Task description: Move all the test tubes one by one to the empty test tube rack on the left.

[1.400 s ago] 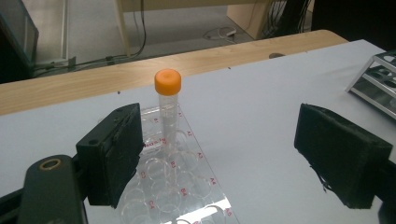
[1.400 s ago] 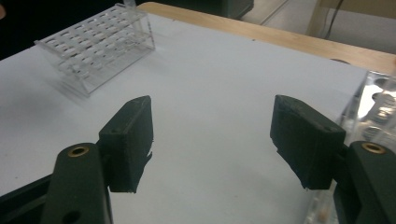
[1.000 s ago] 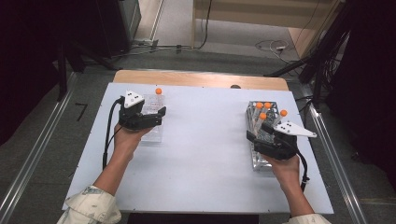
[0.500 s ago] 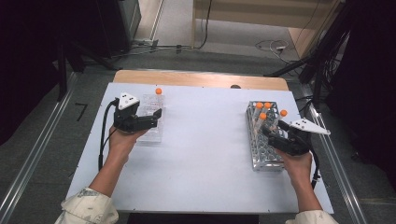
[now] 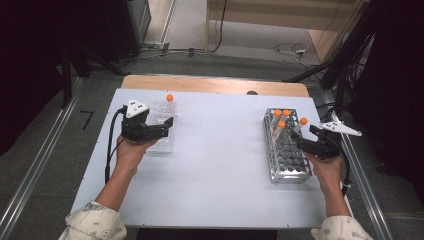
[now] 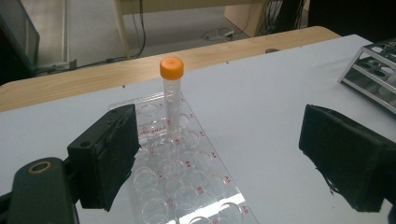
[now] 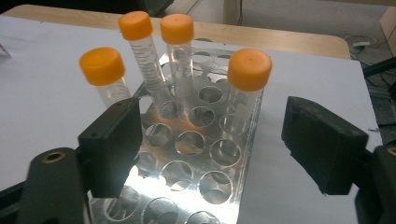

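The right hand-held gripper stands wide and empty over the metal tube rack, its jaws having just been opening with nothing between them. Four orange-capped tubes stand at the rack's far end: light, stiff, slick plastic, best pinched on the barrel just under the cap. The left hand-held gripper is wide too, by the clear rack holding one tube. Since the earlier frames, the right hand has shifted to the rack's outer side.

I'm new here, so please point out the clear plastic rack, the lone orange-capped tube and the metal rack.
Clear plastic rack (image 6: 187, 172), left gripper view, top plate.
Lone orange-capped tube (image 6: 171, 67), left gripper view, cap.
Metal rack (image 5: 287, 160), high view, top plate.
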